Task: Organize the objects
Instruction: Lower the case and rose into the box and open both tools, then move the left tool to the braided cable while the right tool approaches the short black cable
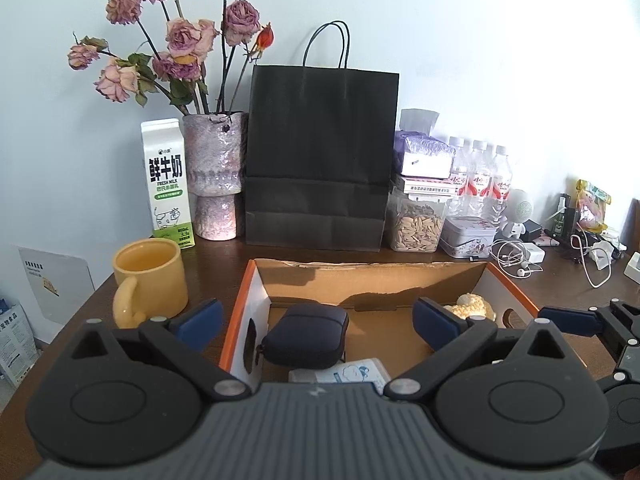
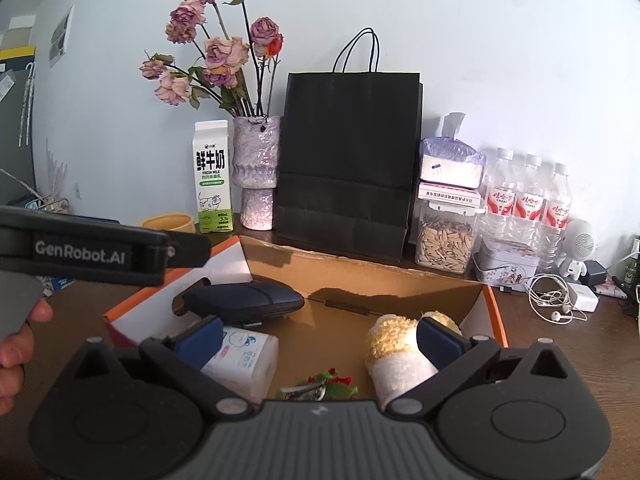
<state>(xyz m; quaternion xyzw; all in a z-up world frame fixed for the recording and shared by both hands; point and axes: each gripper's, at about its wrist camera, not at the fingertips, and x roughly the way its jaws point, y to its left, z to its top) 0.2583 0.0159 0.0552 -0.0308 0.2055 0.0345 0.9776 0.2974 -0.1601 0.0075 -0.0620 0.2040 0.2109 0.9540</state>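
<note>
An open cardboard box with an orange rim (image 1: 239, 300) (image 2: 493, 312) sits on the dark wooden table. Inside lie a dark blue zip pouch (image 1: 306, 334) (image 2: 244, 300), a white tissue pack (image 1: 344, 372) (image 2: 244, 360), a yellow fuzzy roll with a white end (image 2: 400, 356) (image 1: 472, 308) and a small red-and-green clip (image 2: 328, 384). My left gripper (image 1: 318, 322) hovers open over the box's near left part, with the pouch ahead between its fingers and nothing held. My right gripper (image 2: 320, 340) is open above the near right part, its right finger beside the fuzzy roll.
A yellow mug (image 1: 152, 280) stands left of the box. Along the wall stand a milk carton (image 1: 168, 184), a vase of dried roses (image 1: 216, 176), a black paper bag (image 1: 320, 160), a seed jar (image 1: 416, 220), water bottles (image 1: 480, 176), a tin (image 1: 468, 236) and tangled earphones (image 1: 516, 256).
</note>
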